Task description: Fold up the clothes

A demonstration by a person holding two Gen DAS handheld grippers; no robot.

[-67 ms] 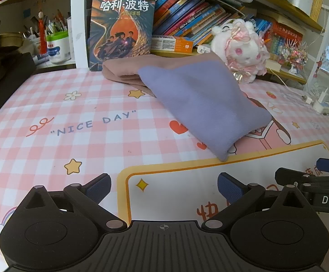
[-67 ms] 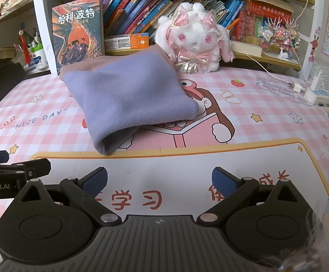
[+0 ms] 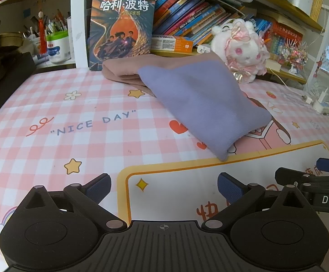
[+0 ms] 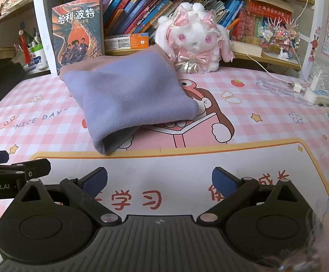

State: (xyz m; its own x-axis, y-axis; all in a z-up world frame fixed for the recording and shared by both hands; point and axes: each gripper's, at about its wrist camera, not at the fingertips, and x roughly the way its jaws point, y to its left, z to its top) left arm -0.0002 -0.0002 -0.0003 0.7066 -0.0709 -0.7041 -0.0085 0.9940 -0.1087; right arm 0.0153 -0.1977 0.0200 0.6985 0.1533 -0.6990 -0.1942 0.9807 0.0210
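Folded garment (image 3: 205,104) beyond open tongs (image 3: 164,187)

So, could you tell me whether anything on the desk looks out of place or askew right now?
Mildly: the folded purple cloth lies skewed on the checked mat, partly overlapping a pink cloth behind it. Both grippers are open and empty. Nothing looks spilled or damaged.

We see a pink checked desk mat (image 3: 51,104) printed with "NICE DAY". At its far edge a white plush bunny (image 4: 192,38) with pink bows sits before a shelf of leaning books (image 4: 141,15). An illustrated book (image 3: 122,27) stands upright, with a charger (image 4: 318,90) at right.
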